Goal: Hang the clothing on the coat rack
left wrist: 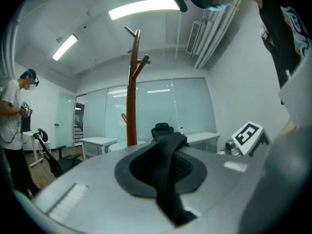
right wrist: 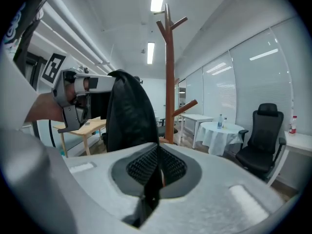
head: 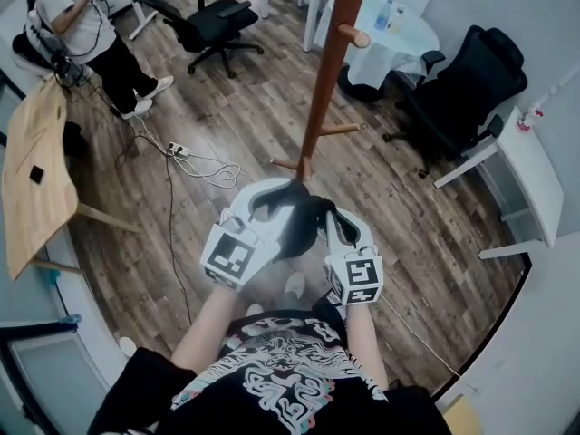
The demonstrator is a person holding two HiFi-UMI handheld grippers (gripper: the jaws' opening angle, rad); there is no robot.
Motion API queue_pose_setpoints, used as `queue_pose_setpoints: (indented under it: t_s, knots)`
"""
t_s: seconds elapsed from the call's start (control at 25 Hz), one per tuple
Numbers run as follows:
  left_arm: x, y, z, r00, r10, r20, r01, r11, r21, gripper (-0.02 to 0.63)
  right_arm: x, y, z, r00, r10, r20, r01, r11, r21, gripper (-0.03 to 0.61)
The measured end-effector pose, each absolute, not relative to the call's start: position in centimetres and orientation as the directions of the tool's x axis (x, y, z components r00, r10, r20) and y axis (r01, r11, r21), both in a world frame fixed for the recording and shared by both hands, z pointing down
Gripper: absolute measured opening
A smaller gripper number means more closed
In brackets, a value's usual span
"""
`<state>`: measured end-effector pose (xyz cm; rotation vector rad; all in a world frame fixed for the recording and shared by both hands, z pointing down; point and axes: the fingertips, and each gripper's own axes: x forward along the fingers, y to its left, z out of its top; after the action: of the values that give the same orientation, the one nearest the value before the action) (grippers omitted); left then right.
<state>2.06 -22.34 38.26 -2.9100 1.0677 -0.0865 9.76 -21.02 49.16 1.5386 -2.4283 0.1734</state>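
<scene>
Left tool (left wrist: 165,152): clenched on a fold of the black garment (head: 297,227), with the cloth running up between its pads. Right tool (right wrist: 157,165): jaws pressed together, pinching what looks like a thin edge of the same garment. You hold the garment bunched between both tools, above the wooden floor (head: 227,107) and near the lower pegs of the coat rack (head: 328,89). A person (head: 86,25) stands well apart, across the room.
</scene>
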Motion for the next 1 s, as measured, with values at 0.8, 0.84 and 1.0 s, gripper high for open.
queue_pose_setpoints:
  t_s: [0.8, 0.84, 1.0]
  knots:
    - [0.4, -27.5, 45.3, 0.587, -0.774, 0.237, -0.788, -0.614, -0.054, 0.015, 13.6, -23.5, 44.1, -0.389, -0.915, 0.107, -0.921, 0.383, -0.071, 0.003]
    - [0.6, -27.8, 45.3, 0.586, -0.774, 0.238, -0.789, -0.612, -0.048, 0.015, 13.8, -23.8, 44.0, -0.393, -0.914, 0.102, -0.919, 0.387, -0.076, 0.003]
    - [1.4, -29.0, 45.3, 0.582, -0.779, 0.236, -0.796, -0.605, -0.033, 0.015, 14.5, -24.7, 43.7, -0.409, -0.908, 0.090, -0.912, 0.401, -0.089, 0.003]
